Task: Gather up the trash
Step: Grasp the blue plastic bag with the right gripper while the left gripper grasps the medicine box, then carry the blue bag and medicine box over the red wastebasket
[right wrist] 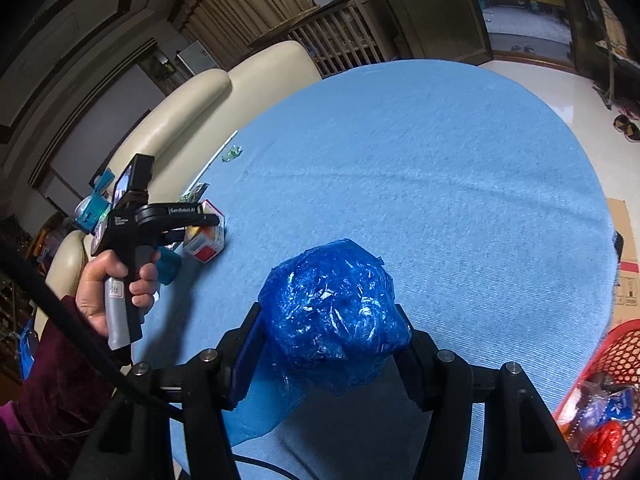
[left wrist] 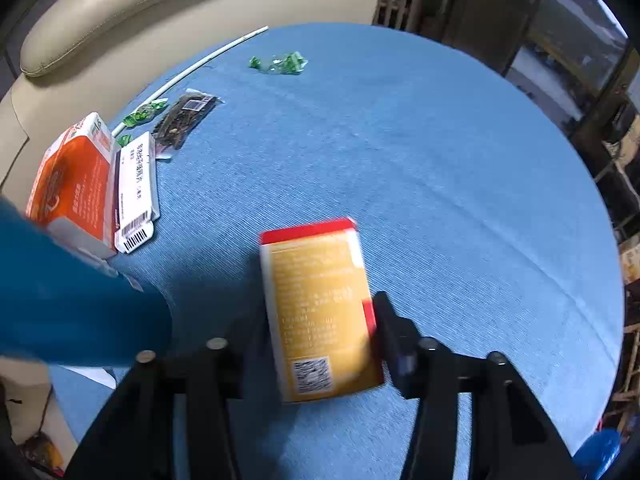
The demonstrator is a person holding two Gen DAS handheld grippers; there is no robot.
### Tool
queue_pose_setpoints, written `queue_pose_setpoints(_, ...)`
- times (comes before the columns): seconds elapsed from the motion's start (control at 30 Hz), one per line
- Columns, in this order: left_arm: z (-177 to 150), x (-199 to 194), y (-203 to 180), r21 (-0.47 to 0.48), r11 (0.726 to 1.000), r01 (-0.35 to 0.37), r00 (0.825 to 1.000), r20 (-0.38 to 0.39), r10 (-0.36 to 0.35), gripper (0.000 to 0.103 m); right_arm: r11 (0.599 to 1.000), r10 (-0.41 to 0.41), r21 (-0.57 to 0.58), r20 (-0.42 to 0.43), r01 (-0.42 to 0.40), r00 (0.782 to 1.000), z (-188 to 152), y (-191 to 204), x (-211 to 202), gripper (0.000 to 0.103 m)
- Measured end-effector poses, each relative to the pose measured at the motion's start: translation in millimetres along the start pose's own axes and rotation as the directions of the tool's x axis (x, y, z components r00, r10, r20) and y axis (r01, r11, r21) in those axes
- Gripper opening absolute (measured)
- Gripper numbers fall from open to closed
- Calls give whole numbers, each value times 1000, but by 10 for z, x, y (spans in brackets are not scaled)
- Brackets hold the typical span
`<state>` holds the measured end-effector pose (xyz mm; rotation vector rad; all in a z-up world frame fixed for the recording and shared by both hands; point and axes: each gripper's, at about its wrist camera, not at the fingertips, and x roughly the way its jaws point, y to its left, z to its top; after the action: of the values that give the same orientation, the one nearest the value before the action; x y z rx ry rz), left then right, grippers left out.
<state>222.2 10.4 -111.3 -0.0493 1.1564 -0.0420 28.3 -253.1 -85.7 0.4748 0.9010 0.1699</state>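
A yellow box with a red end point(left wrist: 312, 272) lies on the blue tablecloth point(left wrist: 440, 184) between the fingers of my left gripper point(left wrist: 318, 308). Both pads rest against its long sides, so the gripper is shut on it. In the right wrist view a hand holds this left gripper point(right wrist: 208, 222) over the same box point(right wrist: 206, 242) near the table's left edge. My right gripper point(right wrist: 328, 312) is shut on a crumpled ball of blue plastic bag point(right wrist: 332, 292), held above the cloth.
An orange carton point(left wrist: 72, 184), a white barcoded box point(left wrist: 136, 188), a dark snack packet point(left wrist: 184, 120), green wrappers point(left wrist: 284, 63) and a white stick point(left wrist: 200, 64) lie near the cream sofa point(left wrist: 160, 20). A red mesh basket point(right wrist: 612, 344) holding wrappers stands at lower right.
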Motion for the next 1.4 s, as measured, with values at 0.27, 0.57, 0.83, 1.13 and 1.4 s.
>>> queue_pose_setpoints(0.27, -467, -635, -492, 177, 982, 67, 991, 102, -86, 48, 996, -40, 84, 110, 31, 993, -14, -320, -501, 63)
queue_pose_setpoints(0.57, -1268, -1589, -1309, 440, 889, 126, 946, 217, -242, 48, 984, -132, 144, 219, 101, 967, -212, -580, -1227, 63)
queue_pose_setpoints(0.83, -1793, -2205, -1694, 579, 805, 131, 896, 278, -346, 48, 973, -196, 177, 308, 147, 931, -375, -653, -1855, 63)
queue_pose_setpoints(1.13, -2029, -2624, -1817, 631, 772, 71, 855, 360, -373, 48, 963, -248, 202, 391, 180, 886, -589, -756, -2510, 63)
queue_pose_setpoints(1.4, -2163, -2801, -1900, 656, 754, 33, 833, 398, -384, 48, 958, -265, 218, 442, 184, 857, -644, -770, -2807, 63)
